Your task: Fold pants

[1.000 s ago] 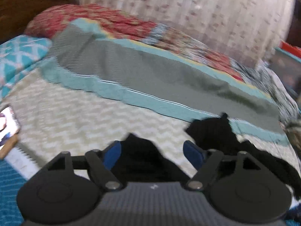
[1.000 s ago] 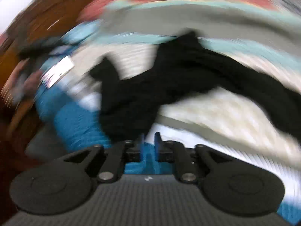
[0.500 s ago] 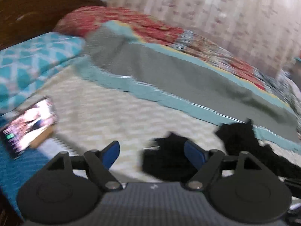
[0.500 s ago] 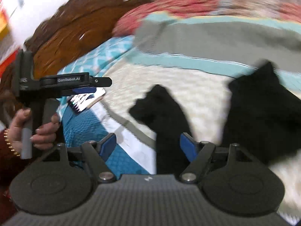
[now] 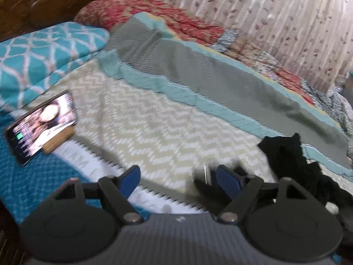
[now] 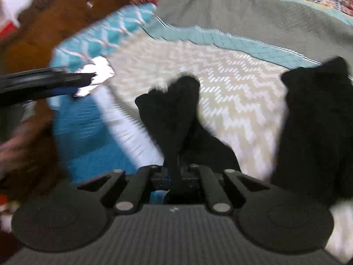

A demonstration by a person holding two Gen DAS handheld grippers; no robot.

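The black pants (image 6: 176, 119) lay on the bed (image 5: 154, 132), over the cream zigzag cover, and in the right wrist view they ran up from the bottom centre of the frame to a bunched end just above the middle. The right tongs (image 6: 175, 173) were pressed together at the bottom centre of that frame, pinching a narrow fold of the pants between their tips. A second, wider mass of the same black cloth (image 6: 317, 128) filled the right side of the frame; whether it joined the pinched part out of view I could not tell.

In the left wrist view the left tongs (image 5: 178, 178) stood spread at the bottom centre, blue pads (image 5: 130, 180) wide apart, with only the bed cover between them. A blurred bit of dark cloth sat just beside the right-hand pad, touching or not I could not say. More of the pants (image 5: 295, 161) lay crumpled at the lower right of that frame, next to the teal-edged grey blanket (image 5: 209, 66) that crossed the middle of the picture.

A phone (image 5: 42, 125) with its screen lit lay at the left of the frame on the blue part of the cover, below a teal patterned pillow (image 5: 44, 57). A red quilt (image 5: 154, 13) was heaped at the upper centre, and pale curtains (image 5: 275, 17) hung across the upper right. In the right wrist view the left tongs (image 6: 72, 84) showed blurred at the left edge.
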